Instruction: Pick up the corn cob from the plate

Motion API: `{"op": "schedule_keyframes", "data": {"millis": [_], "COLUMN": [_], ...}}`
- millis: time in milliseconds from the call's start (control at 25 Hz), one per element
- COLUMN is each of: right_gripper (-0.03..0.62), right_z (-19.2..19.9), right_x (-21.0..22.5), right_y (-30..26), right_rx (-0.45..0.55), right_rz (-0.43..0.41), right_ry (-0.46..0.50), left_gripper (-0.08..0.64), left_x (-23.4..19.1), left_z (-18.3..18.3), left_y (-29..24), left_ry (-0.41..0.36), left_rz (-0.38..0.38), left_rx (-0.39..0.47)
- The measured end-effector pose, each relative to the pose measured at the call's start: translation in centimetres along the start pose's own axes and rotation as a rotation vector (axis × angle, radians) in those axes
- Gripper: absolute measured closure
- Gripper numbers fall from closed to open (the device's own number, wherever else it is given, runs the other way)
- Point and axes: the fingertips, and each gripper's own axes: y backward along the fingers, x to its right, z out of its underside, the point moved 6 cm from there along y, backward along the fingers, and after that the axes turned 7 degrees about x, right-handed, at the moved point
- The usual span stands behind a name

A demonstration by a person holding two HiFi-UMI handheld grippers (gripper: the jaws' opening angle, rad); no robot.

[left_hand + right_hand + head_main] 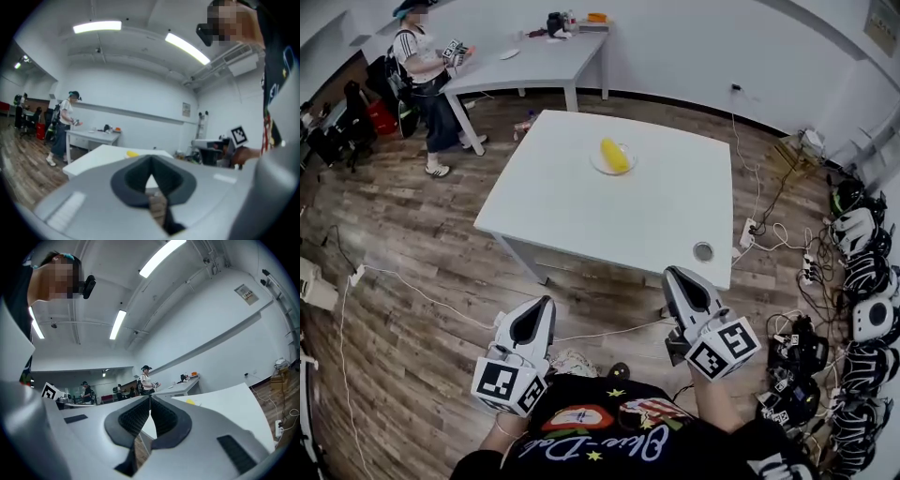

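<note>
A yellow corn cob (614, 155) lies on a clear plate (598, 167) at the far middle of the white table (581, 211). Both grippers hang short of the table's near edge, over the wooden floor, far from the corn. My left gripper (547, 301) is shut with nothing in it. To its right my right gripper (671, 273) is likewise shut and bare. In the left gripper view the closed jaw tips (151, 160) point toward the table, with the corn (132, 153) small beyond them. The right gripper view shows its tips (150, 397) meeting, the corn (190, 401) far off on the tabletop.
A small round lid-like object (703, 251) sits at the table's near right corner. A person (422, 70) stands by a second table (534, 56) at the back left. Cables and a power strip (748, 230) lie right of the table; several headsets (862, 272) line the right wall.
</note>
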Motion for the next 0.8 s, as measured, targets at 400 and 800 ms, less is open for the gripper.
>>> {"op": "schedule_keyframes", "data": {"millis": [400, 800], "right_gripper": [0.575, 0.575], "right_z": [0.8, 0.3], "right_x": [5.7, 13.0], "right_y": [-10.8, -26.8], "right_rx": [-0.061, -0.094], "right_rz": [0.014, 0.120], "right_ry": [0.056, 0.095], "left_gripper": [0.561, 0.561], "left_x": [-8.4, -16.3], "left_z": [-0.7, -3.6], "left_y": [-13.3, -30.8], "left_ry": [-0.046, -0.064], "left_rz": [0.051, 0.321], "left_rx": [0.045, 0.049]}}
